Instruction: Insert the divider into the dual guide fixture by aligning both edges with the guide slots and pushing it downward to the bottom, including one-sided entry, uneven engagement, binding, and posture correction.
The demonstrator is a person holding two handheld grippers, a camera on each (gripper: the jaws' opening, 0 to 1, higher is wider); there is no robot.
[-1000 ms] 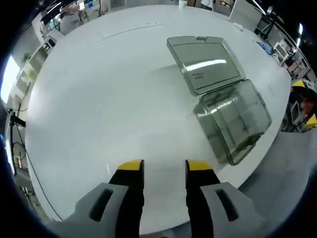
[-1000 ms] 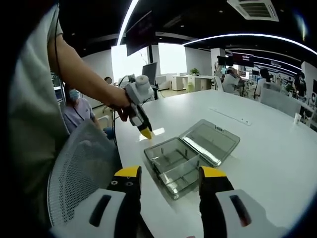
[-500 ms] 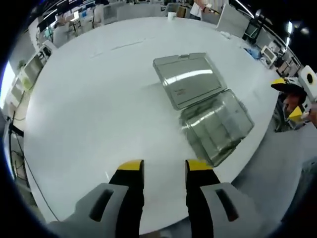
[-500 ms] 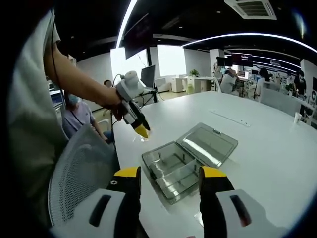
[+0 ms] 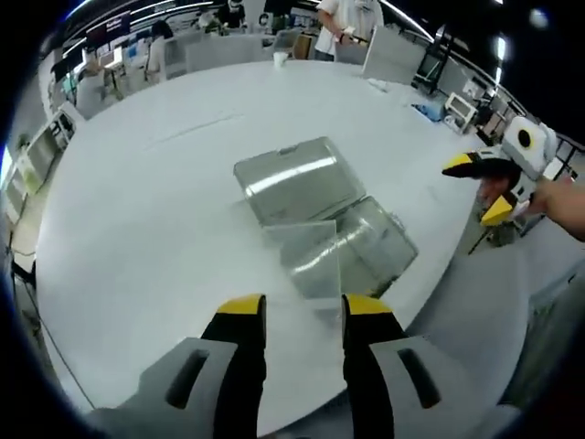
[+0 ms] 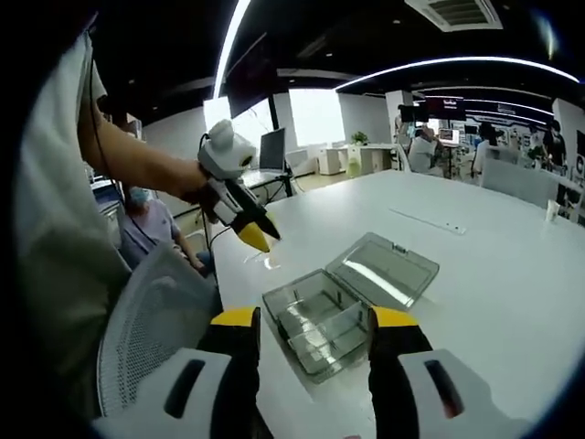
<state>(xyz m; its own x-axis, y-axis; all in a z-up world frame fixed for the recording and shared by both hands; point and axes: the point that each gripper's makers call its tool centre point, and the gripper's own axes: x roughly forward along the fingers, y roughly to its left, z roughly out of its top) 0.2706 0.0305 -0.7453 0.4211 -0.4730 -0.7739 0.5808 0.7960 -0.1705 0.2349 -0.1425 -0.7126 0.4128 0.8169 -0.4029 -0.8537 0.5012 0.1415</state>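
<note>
Transparent smoky plastic forms the dual guide fixture (image 6: 318,313), a lidded box lying open on the white tabletop (image 5: 155,210) near its edge, lid (image 6: 381,271) laid flat on the far side and tray toward the person. Upright partitions cross the tray interior; whether the divider is among them cannot be told, and no loose divider is seen. The open lid leaves the guide slots reachable from above, which suits a downward push. In the left gripper view, the left hand-held gripper (image 5: 299,311) hovers above the tabletop just short of the box, jaws parted and empty. In the right gripper view, the right hand-held gripper (image 6: 309,322) is likewise spread with nothing between its jaws, raised off the near edge. Both are angled down at the box, judged an approach posture, insertion not yet begun. A mesh chair (image 6: 151,329) stands beside the tabletop.
</note>
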